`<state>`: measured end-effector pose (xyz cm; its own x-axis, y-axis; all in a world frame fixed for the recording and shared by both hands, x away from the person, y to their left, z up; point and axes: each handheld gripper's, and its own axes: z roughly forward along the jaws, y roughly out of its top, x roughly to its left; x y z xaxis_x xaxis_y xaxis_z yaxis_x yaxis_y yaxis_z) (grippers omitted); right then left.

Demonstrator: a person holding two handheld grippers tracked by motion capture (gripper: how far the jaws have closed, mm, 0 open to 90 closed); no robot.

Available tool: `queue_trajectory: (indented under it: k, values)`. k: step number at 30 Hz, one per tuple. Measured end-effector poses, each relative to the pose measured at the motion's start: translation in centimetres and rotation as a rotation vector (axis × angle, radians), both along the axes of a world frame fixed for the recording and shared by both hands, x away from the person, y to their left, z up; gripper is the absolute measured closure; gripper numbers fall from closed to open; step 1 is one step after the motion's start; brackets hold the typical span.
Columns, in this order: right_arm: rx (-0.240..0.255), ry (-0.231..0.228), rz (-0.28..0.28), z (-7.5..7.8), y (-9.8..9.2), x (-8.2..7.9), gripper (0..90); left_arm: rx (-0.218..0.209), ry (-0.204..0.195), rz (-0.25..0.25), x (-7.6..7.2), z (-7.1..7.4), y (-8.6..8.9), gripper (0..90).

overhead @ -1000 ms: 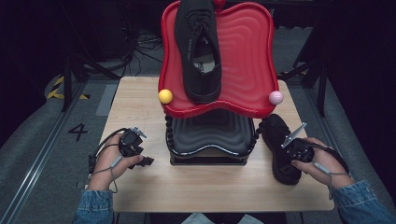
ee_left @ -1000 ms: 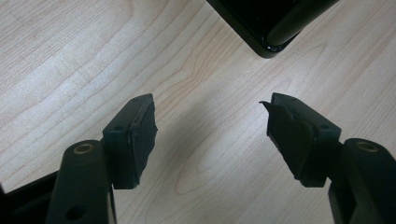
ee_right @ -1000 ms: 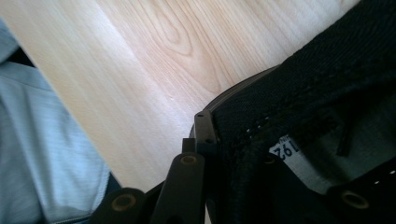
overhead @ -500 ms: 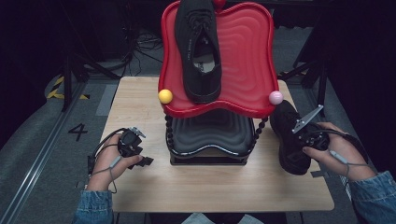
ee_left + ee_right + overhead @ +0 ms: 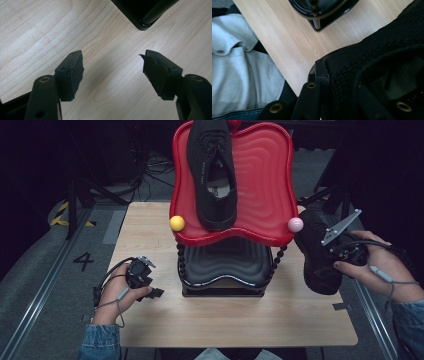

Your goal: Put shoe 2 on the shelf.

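Observation:
A black shoe [image 5: 212, 170] lies on the tilted red tray [image 5: 265, 180], toe toward me. A second black shoe [image 5: 315, 250] hangs in the air off the table's right side, and my right gripper [image 5: 327, 257] is shut on its collar. In the right gripper view one jaw presses the outside of this shoe [image 5: 374, 57] and the other sits inside its opening, with the right gripper [image 5: 342, 82] well above the tabletop. My left gripper [image 5: 150, 290] rests open on the wood at the left. Bare wood lies between the jaws of the left gripper [image 5: 111, 67].
The red tray stands on a black ribbed stand [image 5: 225, 265] mid-table, whose corner [image 5: 145, 15] lies just ahead of the left jaws. A yellow ball [image 5: 176, 223] and a pink ball [image 5: 295, 224] sit at the tray's lower corners. The wooden table [image 5: 150, 235] ends near a floor rail.
My right gripper has lifted the black shoe off the table and carried it up beside the tray's right corner. The left gripper has stayed put.

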<state>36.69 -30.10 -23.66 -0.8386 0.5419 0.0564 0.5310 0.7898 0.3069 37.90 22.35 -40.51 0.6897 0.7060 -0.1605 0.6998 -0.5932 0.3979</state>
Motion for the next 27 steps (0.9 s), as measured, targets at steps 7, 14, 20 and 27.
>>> queue_trajectory:
  k: [7, 14, 20, 27]
  values:
    - [-0.01, -0.064, 0.008, 3.9, 0.5, -0.8, 85.3, -0.006, -0.002, 0.009, -0.1, 0.0, 0.2, 33.3]
    - [-0.013, -0.117, 0.015, 7.1, 0.9, -1.3, 85.1, -0.006, -0.004, 0.005, -0.1, 0.1, 0.3, 33.4]
    - [-0.009, -0.146, 0.02, 8.9, 1.3, -1.3, 85.0, -0.007, 0.008, 0.006, -0.2, 0.0, 0.4, 33.3]
    - [-0.005, -0.191, 0.012, 11.1, 1.5, -1.4, 84.9, -0.012, 0.001, 0.008, -0.1, 0.0, 0.6, 33.3]
